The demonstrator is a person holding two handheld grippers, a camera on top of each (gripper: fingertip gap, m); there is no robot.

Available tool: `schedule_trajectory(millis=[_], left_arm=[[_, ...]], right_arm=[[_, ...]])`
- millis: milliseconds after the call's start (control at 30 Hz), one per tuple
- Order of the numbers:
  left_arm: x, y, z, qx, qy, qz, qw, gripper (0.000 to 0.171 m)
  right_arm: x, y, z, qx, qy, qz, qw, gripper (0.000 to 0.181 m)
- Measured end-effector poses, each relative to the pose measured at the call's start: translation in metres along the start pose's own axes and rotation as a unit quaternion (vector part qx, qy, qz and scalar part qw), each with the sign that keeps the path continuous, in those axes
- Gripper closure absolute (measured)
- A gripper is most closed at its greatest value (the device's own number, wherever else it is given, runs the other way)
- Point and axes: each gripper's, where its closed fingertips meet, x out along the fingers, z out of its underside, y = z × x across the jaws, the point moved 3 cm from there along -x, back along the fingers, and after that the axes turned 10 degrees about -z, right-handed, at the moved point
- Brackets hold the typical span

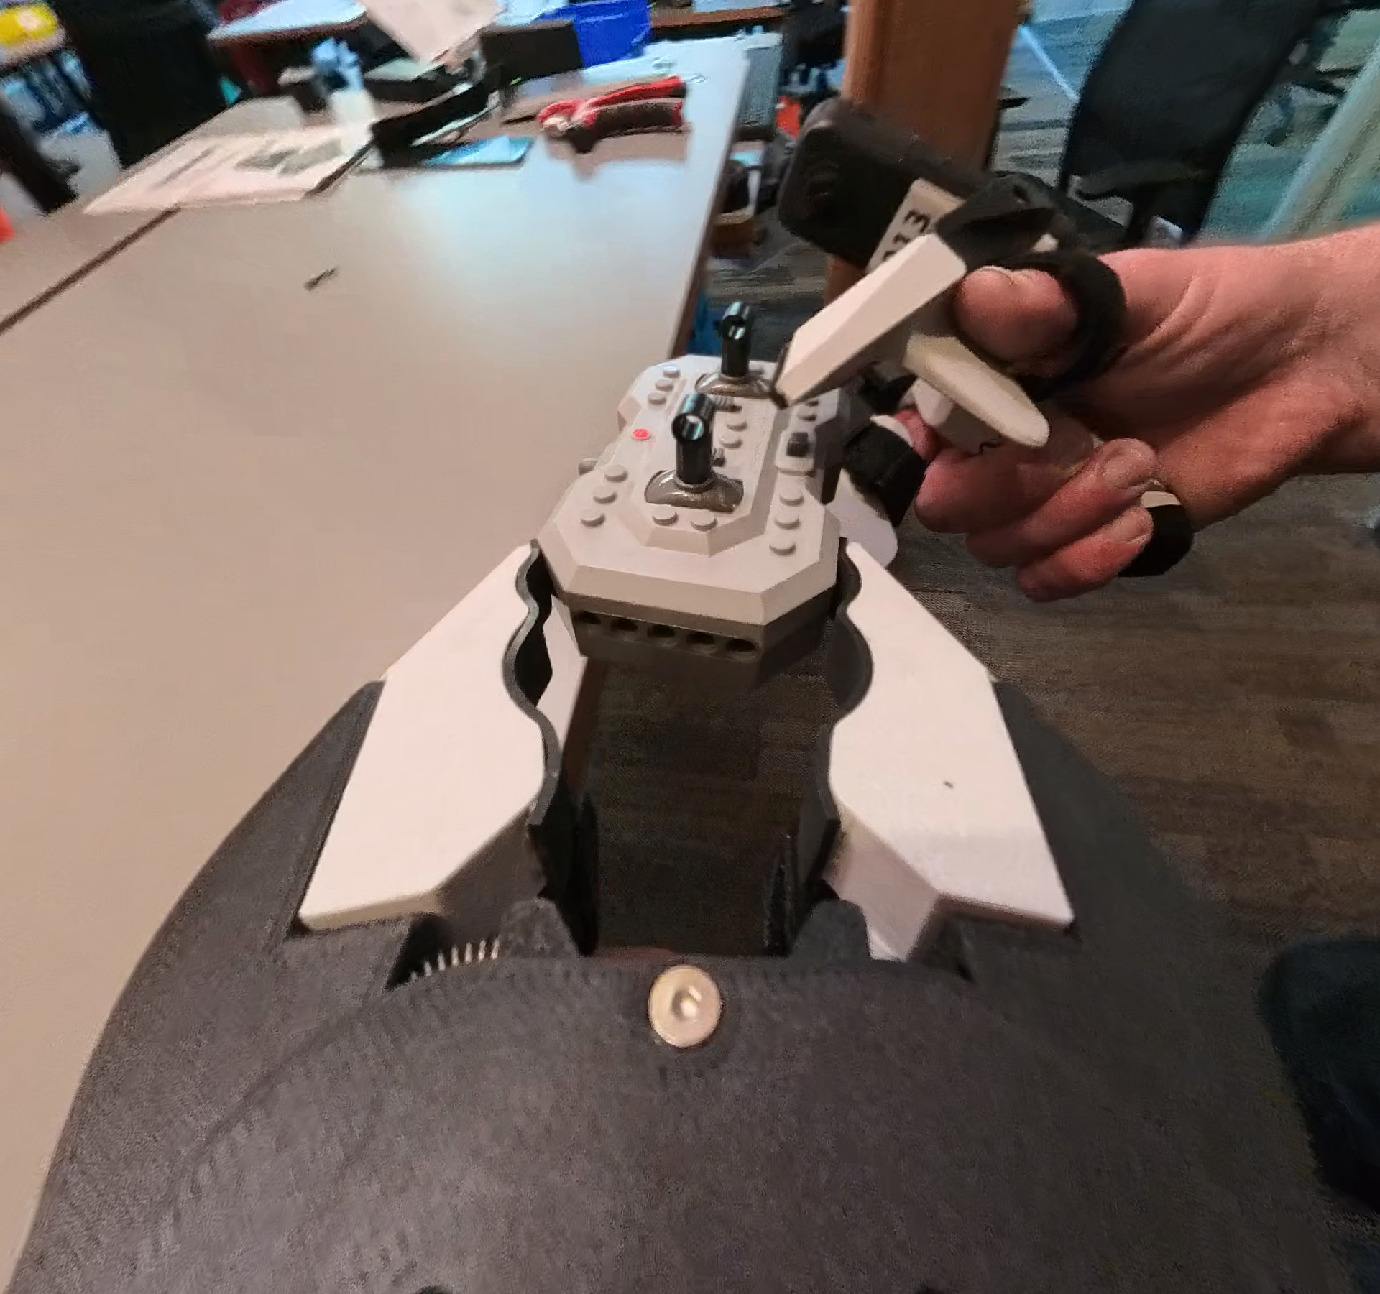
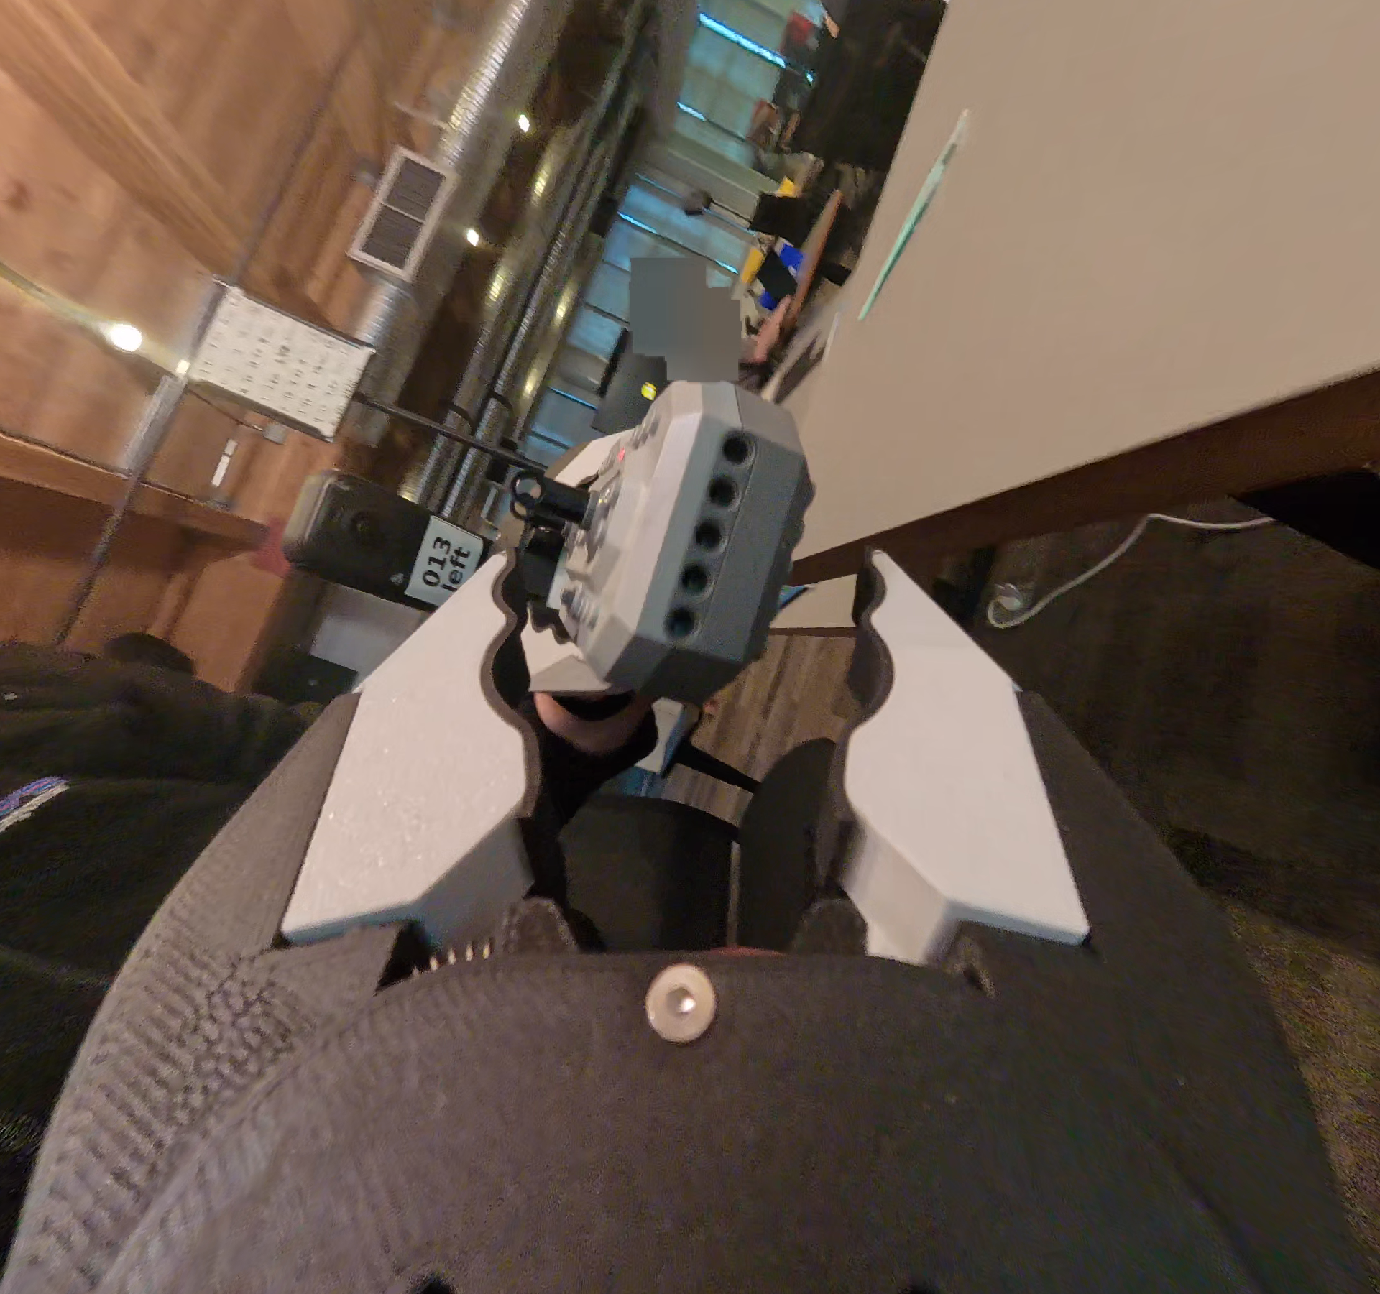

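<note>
My left gripper (image 1: 691, 571) is shut on the near end of a grey brick-built controller (image 1: 672, 512) with two black joysticks, and holds it in the air past the table's right edge. My right gripper (image 2: 687, 571) is open and turned on its side. The controller's far end (image 2: 672, 534) sits between its spread jaws, close to the left finger (image 2: 418, 736). In the left wrist view a person's hand (image 1: 1157, 400) holds the right gripper, and one of its fingers (image 1: 859, 332) points down beside the far joystick (image 1: 735, 340).
A long beige table (image 1: 299, 512) runs along the left, with papers (image 1: 239, 168) and a red-handled tool (image 1: 620, 108) at its far end. A wooden post (image 1: 933, 26) stands behind. Grey carpet (image 1: 1195, 736) lies below. The table top also shows in the right wrist view (image 2: 1120, 213). Less than 4 cm separates the two grippers' tips.
</note>
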Motion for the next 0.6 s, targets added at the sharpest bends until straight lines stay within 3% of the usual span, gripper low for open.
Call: schedule_trajectory(millis=[133, 400, 467, 533, 600], left_arm=[[-0.005, 0.057, -0.017, 0.038, 0.012, 0.050, 0.998, 0.098], [-0.005, 0.187, -0.031, 0.040, 0.011, 0.120, 0.992, 0.098], [-0.004, 0.224, -0.039, 0.012, 0.010, 0.138, 0.990, 0.094], [-0.005, 0.260, -0.045, -0.037, -0.002, 0.157, 0.987, 0.079], [-0.008, 0.293, -0.054, -0.086, 0.001, 0.170, 0.982, 0.077]], right_arm=[[-0.036, -0.037, 0.026, -0.004, 0.044, -0.045, 0.998, 0.129], [-0.141, -0.086, 0.097, -0.012, 0.118, -0.029, 0.993, 0.130], [-0.175, -0.101, 0.113, -0.023, 0.143, -0.023, 0.989, 0.131], [-0.207, -0.115, 0.132, -0.038, 0.156, -0.004, 0.987, 0.131], [-0.236, -0.130, 0.154, -0.046, 0.171, 0.004, 0.984, 0.131]])
